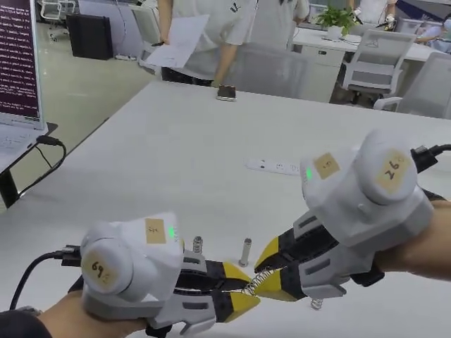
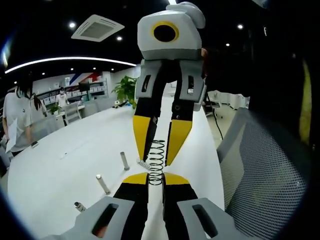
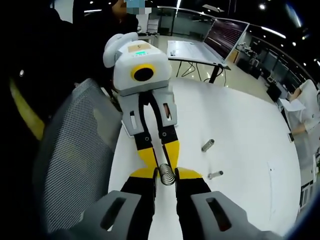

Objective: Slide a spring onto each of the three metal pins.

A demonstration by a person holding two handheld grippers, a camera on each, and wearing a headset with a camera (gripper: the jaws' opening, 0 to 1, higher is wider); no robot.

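Note:
A small steel spring point(image 1: 256, 282) hangs between my two grippers, low over the white table point(image 1: 176, 162). My left gripper point(image 1: 241, 287) is shut on one end of it. The right gripper point(image 1: 273, 269) faces it from the right, its yellow fingers pressed against the spring's other end. In the left gripper view the spring point(image 2: 156, 162) rises from my left gripper point(image 2: 156, 179) into the right gripper point(image 2: 158, 159). Three short metal pins stand upright nearby: one point(image 1: 197, 244) behind the left gripper, one point(image 1: 245, 250) in the middle, one point(image 1: 317, 304) under the right gripper. Whether any carries a spring is too small to tell.
A white power strip point(image 1: 273, 167) lies beyond the pins. A phone point(image 1: 226, 92) sits at the table's far edge, where a person point(image 1: 211, 35) stands with papers. A laptop point(image 1: 17, 70) stands at the left. A mesh chair point(image 3: 75, 150) is close to me.

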